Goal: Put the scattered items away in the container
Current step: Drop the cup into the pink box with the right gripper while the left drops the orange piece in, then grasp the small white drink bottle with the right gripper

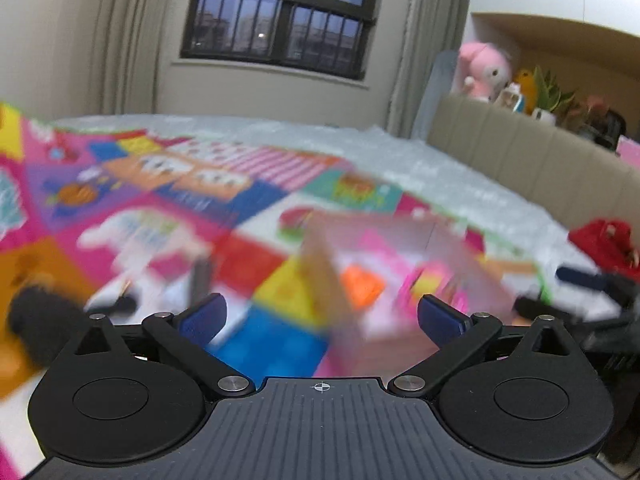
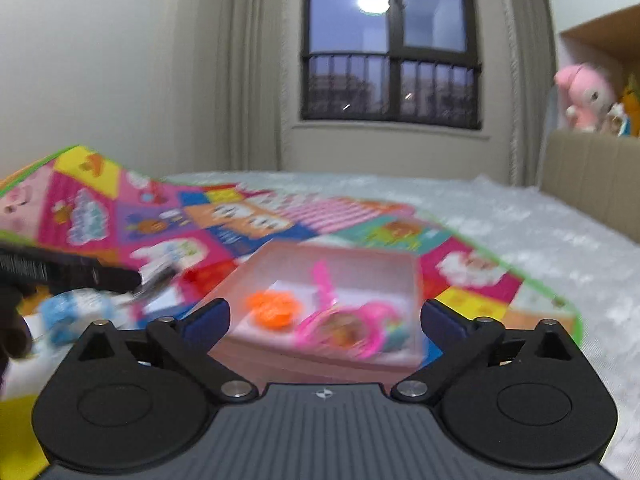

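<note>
A translucent pink box (image 2: 360, 256) sits on a colourful play mat (image 2: 168, 216) on the bed. In it lie an orange toy (image 2: 272, 308), a pink stick-like piece (image 2: 324, 284) and a pink ring-shaped toy (image 2: 348, 330). My right gripper (image 2: 324, 320) is open and empty, just in front of the box. My left gripper (image 1: 320, 316) is open and empty; the same box (image 1: 400, 240) shows blurred ahead of it, with the orange toy (image 1: 362, 286) inside. A black fuzzy item (image 1: 36, 316) lies at the left, and a light blue item (image 2: 68, 312) lies on the mat.
The other gripper (image 2: 60, 272) reaches in from the left of the right wrist view. A red cloth item (image 1: 600, 244) lies at the right on the white bedspread (image 2: 540, 232). A beige headboard (image 1: 520, 156) with plush toys (image 1: 486, 66) stands at the right. Both views are motion-blurred.
</note>
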Demonstrator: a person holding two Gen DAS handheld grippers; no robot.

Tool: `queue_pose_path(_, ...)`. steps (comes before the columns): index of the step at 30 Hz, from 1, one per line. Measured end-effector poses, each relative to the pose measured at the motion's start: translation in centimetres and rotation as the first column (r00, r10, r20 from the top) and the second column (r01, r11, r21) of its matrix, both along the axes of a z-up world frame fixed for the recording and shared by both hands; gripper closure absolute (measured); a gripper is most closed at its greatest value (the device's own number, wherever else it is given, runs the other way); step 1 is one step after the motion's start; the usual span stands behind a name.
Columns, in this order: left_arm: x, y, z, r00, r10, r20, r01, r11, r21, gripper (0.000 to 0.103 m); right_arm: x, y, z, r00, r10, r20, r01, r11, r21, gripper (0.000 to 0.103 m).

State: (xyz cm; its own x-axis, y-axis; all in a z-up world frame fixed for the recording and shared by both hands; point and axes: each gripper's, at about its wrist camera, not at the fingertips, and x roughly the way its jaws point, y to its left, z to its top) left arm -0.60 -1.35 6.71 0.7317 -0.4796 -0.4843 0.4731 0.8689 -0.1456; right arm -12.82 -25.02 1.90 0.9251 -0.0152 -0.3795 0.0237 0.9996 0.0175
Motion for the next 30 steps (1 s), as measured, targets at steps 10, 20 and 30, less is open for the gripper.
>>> queue_pose_path(10, -3.4, 8.0, -3.5, 0.963, 0.245, 0.111, -0.257, 0.961, 0.104, 0.0, 5.5, 10.8, 2.8, 0.964, 0.218, -0.154, -0.191, 0.966, 0.174, 0.0)
queue_pose_path(20, -2.8, 11.9, -5.6, 0.974, 0.227, 0.008, -0.227, 0.972, -0.059, 0.0, 18.9, 19.6, -1.7, 0.956, 0.109, -0.272, -0.143, 0.984, -0.107, 0.019)
queue_pose_path(30, -3.8, 12.2, -5.8, 0.985, 0.17, 0.026, -0.166, 0.98, -0.11, 0.0, 24.4, 20.1, -5.6, 0.889, 0.143, -0.436, -0.198, 0.977, -0.082, 0.049)
